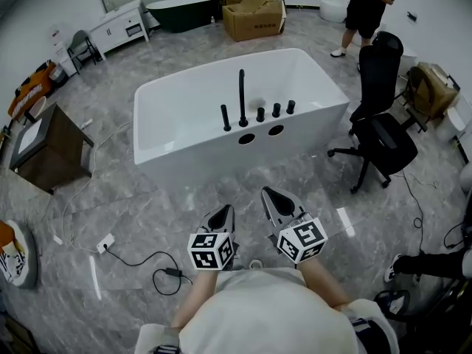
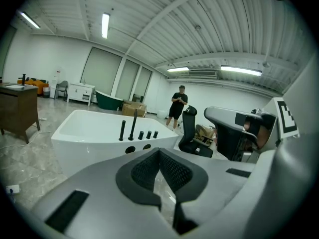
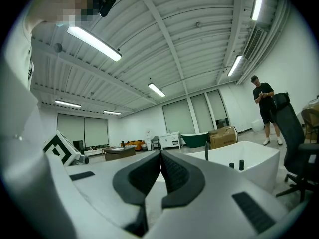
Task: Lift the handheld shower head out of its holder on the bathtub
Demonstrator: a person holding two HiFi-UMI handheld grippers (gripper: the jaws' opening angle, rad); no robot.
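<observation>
The white bathtub (image 1: 184, 142) stands in the middle of the floor, a good way ahead of both grippers. On its near rim a black handheld shower head (image 1: 226, 117) stands upright in its holder, left of the tall black spout (image 1: 241, 98) and three short knobs (image 1: 276, 110). The left gripper view shows the shower head (image 2: 122, 130) too. My left gripper (image 1: 225, 211) and right gripper (image 1: 268, 195) hang side by side over the floor, short of the tub. Both are shut with nothing between the jaws. The right gripper view shows only the spout (image 3: 206, 151) and knobs.
A black office chair (image 1: 377, 124) stands right of the tub. A person (image 1: 366, 9) stands at the back right near a cardboard box (image 1: 254, 15) and a dark green tub (image 1: 181, 11). A wooden cabinet (image 1: 44, 147) is at the left. Cables (image 1: 140, 260) trail over the floor.
</observation>
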